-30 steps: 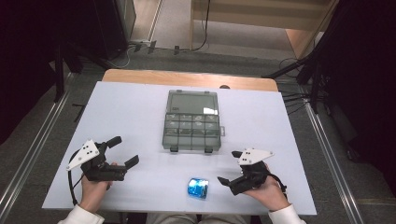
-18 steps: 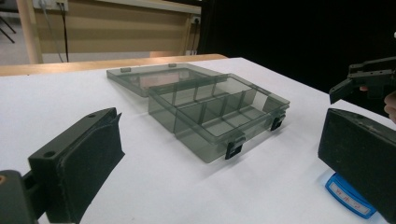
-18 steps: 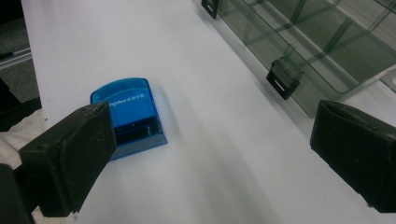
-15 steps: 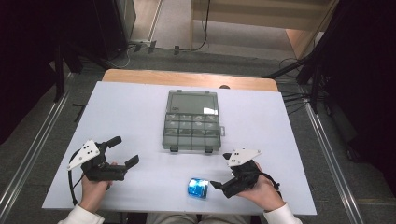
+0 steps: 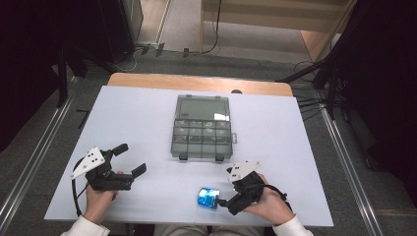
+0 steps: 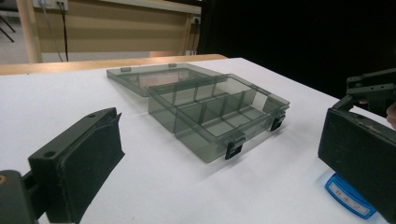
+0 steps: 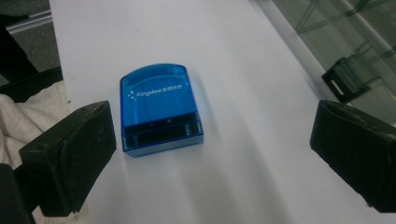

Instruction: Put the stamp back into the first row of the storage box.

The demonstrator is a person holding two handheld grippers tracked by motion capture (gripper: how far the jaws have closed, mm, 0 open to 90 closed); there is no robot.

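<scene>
Lying on the white table (image 5: 147, 113): one small blue box (image 5: 208, 197), close to the right gripper (image 5: 225, 201), jaws wide apart. Farther back, one grey case (image 5: 201, 129), lid open. Left gripper (image 5: 130, 158) apart too, holding nothing.

Left hand-held gripper (image 5: 130, 160) jaws apart, right hand-held gripper (image 5: 223, 202) seemingly open, low, angled inward

The small blue case (image 7: 160, 108) is glossy translucent plastic with white print. The compartment box (image 6: 215, 111) looks like smooth, smoky clear plastic. The bench (image 5: 147, 118) has a matt white top with a wood edge at the upper frame. The right claw (image 7: 210, 158) has matt black, slightly rough pads.
</scene>
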